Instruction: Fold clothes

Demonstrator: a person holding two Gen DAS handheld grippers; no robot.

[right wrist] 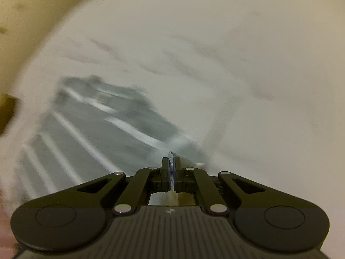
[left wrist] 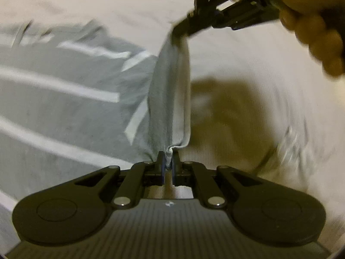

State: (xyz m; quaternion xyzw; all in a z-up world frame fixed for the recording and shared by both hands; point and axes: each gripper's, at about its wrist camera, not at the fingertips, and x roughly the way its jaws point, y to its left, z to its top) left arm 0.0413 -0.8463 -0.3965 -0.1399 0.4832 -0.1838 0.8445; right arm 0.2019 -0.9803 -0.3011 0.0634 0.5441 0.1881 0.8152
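A grey garment with white stripes (left wrist: 64, 99) lies spread on a white sheet. One edge of it (left wrist: 172, 90) is lifted and stretched taut between both grippers. My left gripper (left wrist: 168, 161) is shut on the near end of that edge. My right gripper (left wrist: 183, 30), held by a hand (left wrist: 312, 34), pinches the far end at the top of the left wrist view. In the blurred right wrist view the right gripper (right wrist: 171, 161) is shut on a bit of grey cloth, and the striped garment (right wrist: 97, 129) trails away to the left.
The white sheet (left wrist: 248, 69) covers the whole surface to the right of the garment, with a dark shadow (left wrist: 226, 112) under the lifted edge. A yellowish wall or floor (right wrist: 21, 6) shows past the sheet's left edge.
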